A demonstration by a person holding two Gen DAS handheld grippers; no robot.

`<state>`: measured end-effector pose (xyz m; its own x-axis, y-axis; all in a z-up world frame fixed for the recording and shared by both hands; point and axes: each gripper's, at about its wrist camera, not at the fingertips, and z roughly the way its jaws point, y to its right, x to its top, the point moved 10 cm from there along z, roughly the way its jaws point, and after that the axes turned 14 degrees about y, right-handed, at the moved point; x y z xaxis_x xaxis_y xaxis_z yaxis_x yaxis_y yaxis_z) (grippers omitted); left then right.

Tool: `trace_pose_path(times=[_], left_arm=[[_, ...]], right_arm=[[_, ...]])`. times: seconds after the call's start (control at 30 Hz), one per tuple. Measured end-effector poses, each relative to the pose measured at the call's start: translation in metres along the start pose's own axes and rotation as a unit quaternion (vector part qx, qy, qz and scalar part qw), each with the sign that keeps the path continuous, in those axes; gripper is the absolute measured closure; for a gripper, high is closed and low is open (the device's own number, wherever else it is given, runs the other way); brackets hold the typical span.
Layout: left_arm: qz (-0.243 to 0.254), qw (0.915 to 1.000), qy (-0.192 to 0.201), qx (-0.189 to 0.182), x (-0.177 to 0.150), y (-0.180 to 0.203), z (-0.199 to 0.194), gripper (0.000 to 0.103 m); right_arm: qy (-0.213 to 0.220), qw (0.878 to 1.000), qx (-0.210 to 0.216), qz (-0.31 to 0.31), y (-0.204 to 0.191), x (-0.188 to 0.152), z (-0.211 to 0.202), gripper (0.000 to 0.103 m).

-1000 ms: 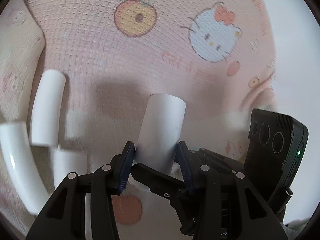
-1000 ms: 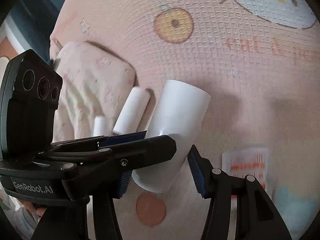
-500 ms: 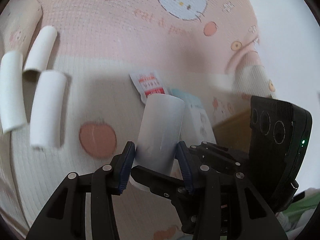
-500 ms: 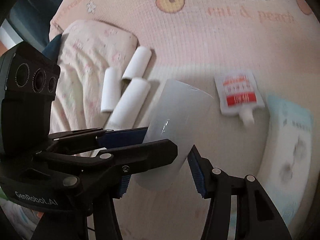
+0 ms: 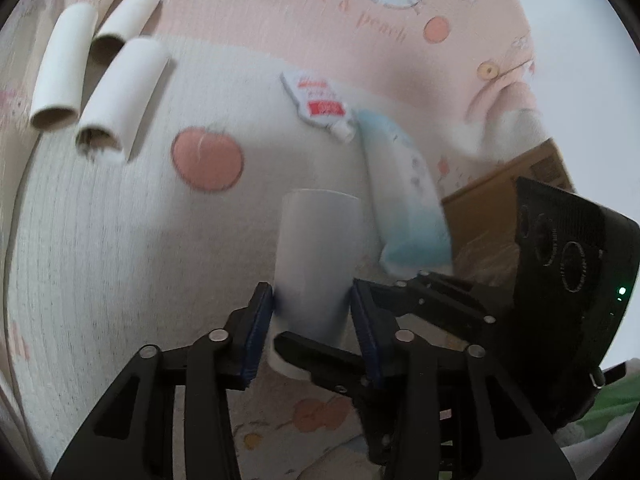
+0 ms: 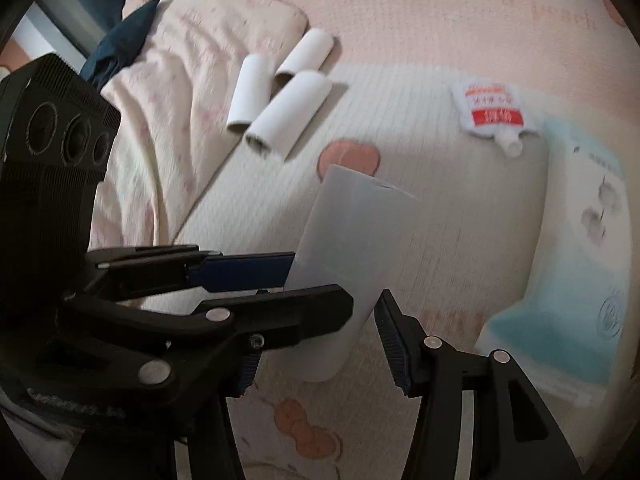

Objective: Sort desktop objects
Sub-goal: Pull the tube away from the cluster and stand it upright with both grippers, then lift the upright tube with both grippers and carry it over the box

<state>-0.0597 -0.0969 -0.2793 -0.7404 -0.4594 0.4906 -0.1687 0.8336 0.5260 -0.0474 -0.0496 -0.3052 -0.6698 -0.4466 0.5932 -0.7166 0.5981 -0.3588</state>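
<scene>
- Your left gripper (image 5: pixel 310 292) has its jaws clenched on the white tube (image 5: pixel 320 240). Both blue pads touch its sides near the lower end.
- The jaws of your right gripper (image 6: pixel 320 332) stand around the same tube but wider than it. They look released, with no firm press on it that I can see.
- What has changed: a second ago the tube was low and close over the blanket (image 5: pixel 120 260). Now both cameras are higher and further back, and the tube is in the air, tilted, not resting on anything.
- The three other tubes (image 5: pixel 122 92) lie together at the upper left of the left wrist view, now well apart from the held one.
- A red-and-white sachet (image 5: pixel 320 104) and a light blue packet (image 5: pixel 408 208) have come into view, touching or nearly touching each other.
- For the task, I judge that this tube is only in transport and not yet sorted. The three tubes already form a group, so it probably belongs with them.
- Both views are blurred by motion, so do not release until the tube is over its place.
</scene>
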Motion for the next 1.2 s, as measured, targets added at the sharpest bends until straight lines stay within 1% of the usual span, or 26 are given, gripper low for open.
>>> trace_pose_path(times=[0.03,0.1,0.23,0.3,0.4,0.6,0.63,0.67,0.73,0.8,0.97,1.1,1.2], left_arm=[[-0.004,1.0,-0.004,0.004,-0.003,-0.003,0.001,0.062],[-0.015,0.9998,-0.008,-0.005,-0.004,-0.005,0.003,0.062],[-0.034,0.9993,-0.008,-0.012,-0.001,-0.008,0.005,0.062],[-0.041,0.9988,-0.014,-0.022,0.001,-0.009,0.008,0.062],[-0.042,0.9982,-0.026,-0.034,0.001,-0.008,0.011,0.061],[-0.05,0.9976,-0.022,-0.043,0.007,-0.01,0.015,0.061],[-0.051,0.9976,-0.02,-0.043,0.009,-0.01,0.016,0.061],[-0.049,0.9977,-0.021,-0.042,0.009,-0.01,0.016,0.06],[-0.037,0.9981,-0.024,-0.043,0.009,-0.006,0.016,0.06],[-0.025,0.9988,-0.012,-0.04,0.011,0.0,0.011,0.06],[0.014,0.9989,0.022,-0.039,0.019,0.022,-0.003,0.06],[0.027,0.9971,0.044,-0.057,0.031,0.046,-0.018,0.062],[0.056,0.9938,0.063,-0.072,0.043,0.067,-0.03,0.062]], right_arm=[[-0.004,1.0,-0.001,-0.002,-0.001,-0.002,0.0,0.052],[-0.007,1.0,-0.006,-0.004,-0.002,-0.005,0.0,0.052],[-0.005,0.999,0.008,0.038,0.001,-0.001,0.001,0.052],[-0.003,0.998,0.013,0.058,0.005,0.0,0.001,0.052],[-0.008,0.997,0.01,0.075,0.008,0.002,0.006,0.052],[-0.003,0.997,0.008,0.083,0.01,0.007,0.007,0.052],[-0.003,0.996,0.008,0.084,0.011,0.007,0.007,0.053],[-0.004,0.996,0.007,0.085,0.011,0.006,0.007,0.056],[-0.006,0.997,0.001,0.077,0.01,0.006,0.006,0.057],[-0.004,0.997,-0.003,0.072,0.009,0.007,0.003,0.057],[0.026,0.998,-0.015,0.05,0.008,0.018,-0.016,0.057],[0.051,0.998,-0.031,0.034,0.008,0.032,-0.038,0.057],[0.07,0.996,-0.038,0.031,0.009,0.043,-0.058,0.057]])
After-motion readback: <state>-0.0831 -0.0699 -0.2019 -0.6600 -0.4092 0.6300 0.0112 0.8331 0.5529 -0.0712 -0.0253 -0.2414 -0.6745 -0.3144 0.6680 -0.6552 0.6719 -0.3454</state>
